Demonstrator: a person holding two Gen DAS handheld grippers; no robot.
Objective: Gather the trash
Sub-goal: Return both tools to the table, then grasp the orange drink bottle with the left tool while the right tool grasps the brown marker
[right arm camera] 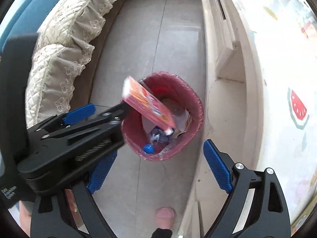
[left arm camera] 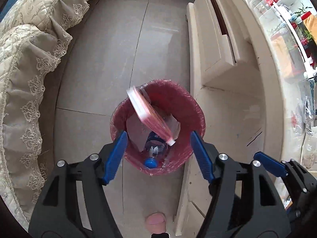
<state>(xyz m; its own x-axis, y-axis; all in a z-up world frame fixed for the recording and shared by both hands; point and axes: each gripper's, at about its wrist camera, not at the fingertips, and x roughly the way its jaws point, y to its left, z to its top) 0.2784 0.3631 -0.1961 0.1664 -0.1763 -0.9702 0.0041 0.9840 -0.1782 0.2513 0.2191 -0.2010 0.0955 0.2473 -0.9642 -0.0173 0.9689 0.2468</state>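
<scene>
Box [left arm camera: 148, 115]: flat pink carton, motion-blurred, tilted with its lower end inside the bin mouth and its upper end above the far-left rim. Nothing grips it; judged to be in free fall into the bin.

Bin [left arm camera: 190, 103]: small floor bin lined with a pink bag, standing on grey tiles just beside a cream cabinet [left arm camera: 216, 45]. Placed close to the furniture, likely so that waste can be dropped straight down from above.

Bottle [left arm camera: 154, 150]: clear plastic, blue cap towards the camera, lying in the bin bottom with pale paper or wrapping beside it. Already collected.

Left hand-held gripper [left arm camera: 159, 154]: poised above the bin, fingers spread wide either side of its mouth, carrying nothing. This spread suits a release directly over the opening.

Right hand-held gripper [right arm camera: 160, 166]: also over the bin, to the right of the left one, blue pads well apart, empty. In its view the left tool crosses in front at lower left.

Surroundings: lace-edged quilted bed cover [left arm camera: 29, 63] at left; table [right arm camera: 287, 79] with a watermelon-print cloth at right; the toe of a pink slipper [left arm camera: 155, 221] on the floor at the bottom edge.
</scene>
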